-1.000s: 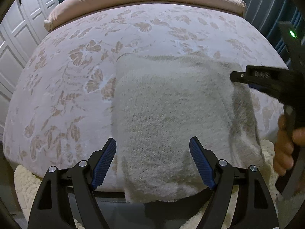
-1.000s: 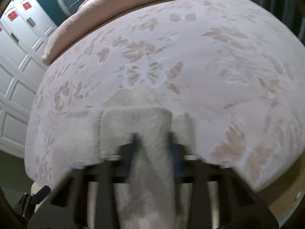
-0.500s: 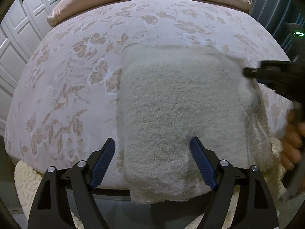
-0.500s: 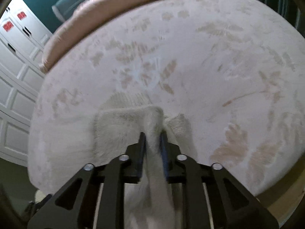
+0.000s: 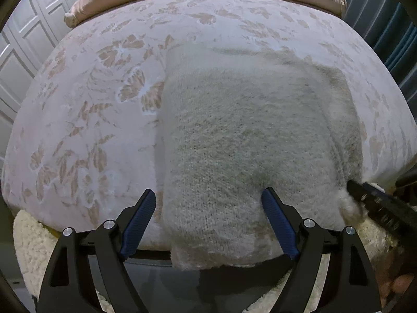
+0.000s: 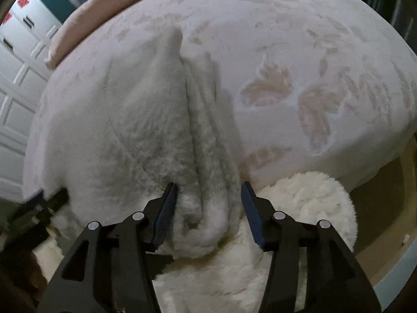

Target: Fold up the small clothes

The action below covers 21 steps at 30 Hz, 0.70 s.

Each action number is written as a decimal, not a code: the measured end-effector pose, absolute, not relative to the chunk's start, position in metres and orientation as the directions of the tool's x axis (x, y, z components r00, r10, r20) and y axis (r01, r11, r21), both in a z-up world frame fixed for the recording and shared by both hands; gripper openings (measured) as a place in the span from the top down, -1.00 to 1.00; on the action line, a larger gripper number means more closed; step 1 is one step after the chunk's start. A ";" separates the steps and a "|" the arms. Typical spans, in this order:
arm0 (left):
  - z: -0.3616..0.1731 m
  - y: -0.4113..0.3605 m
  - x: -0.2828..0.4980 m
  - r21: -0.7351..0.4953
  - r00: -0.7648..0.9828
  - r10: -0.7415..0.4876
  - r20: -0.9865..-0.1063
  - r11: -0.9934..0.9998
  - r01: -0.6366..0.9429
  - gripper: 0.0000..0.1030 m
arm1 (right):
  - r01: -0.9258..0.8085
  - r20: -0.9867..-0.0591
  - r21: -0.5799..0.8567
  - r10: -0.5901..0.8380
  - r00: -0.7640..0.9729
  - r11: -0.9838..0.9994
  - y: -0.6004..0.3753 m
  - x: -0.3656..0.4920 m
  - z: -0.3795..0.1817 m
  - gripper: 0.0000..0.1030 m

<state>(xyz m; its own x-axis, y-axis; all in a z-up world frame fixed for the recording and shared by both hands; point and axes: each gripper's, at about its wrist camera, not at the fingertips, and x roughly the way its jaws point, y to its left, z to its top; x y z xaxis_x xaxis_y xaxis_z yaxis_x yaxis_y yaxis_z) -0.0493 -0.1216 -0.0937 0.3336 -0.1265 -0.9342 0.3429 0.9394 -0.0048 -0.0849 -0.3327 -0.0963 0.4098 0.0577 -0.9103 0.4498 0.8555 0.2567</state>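
Knit [image 5: 247, 140] lies folded at the bed's [image 5: 86, 120] near edge, hem overhanging; right claw [image 6: 208, 208] has just been opening, its fold loose between the pads, left claw [image 5: 208, 221] apart and empty — I'd back straight off without snagging fuzz.

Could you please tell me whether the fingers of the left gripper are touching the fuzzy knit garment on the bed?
Apart. In the left wrist view, the left gripper is open, its fingers hanging above the knit garment without pressing it.
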 end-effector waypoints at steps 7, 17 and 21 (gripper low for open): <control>-0.090 -0.120 -0.049 -0.035 0.323 -0.145 -0.935 0.946 0.323 -0.58 | 0.426 -0.890 0.241 0.023 0.455 0.872 -0.343 -0.067 -0.081 -0.53; -0.097 -0.119 -0.038 -0.063 0.300 -0.162 -0.940 0.948 0.312 -0.67 | 0.405 -0.889 0.321 0.124 0.441 0.856 -0.344 -0.044 -0.117 -0.77; -0.112 -0.116 -0.026 -0.147 0.248 -0.226 -0.942 0.943 0.300 -0.80 | 0.386 -0.862 0.402 0.201 0.466 0.830 -0.353 -0.041 -0.128 -0.82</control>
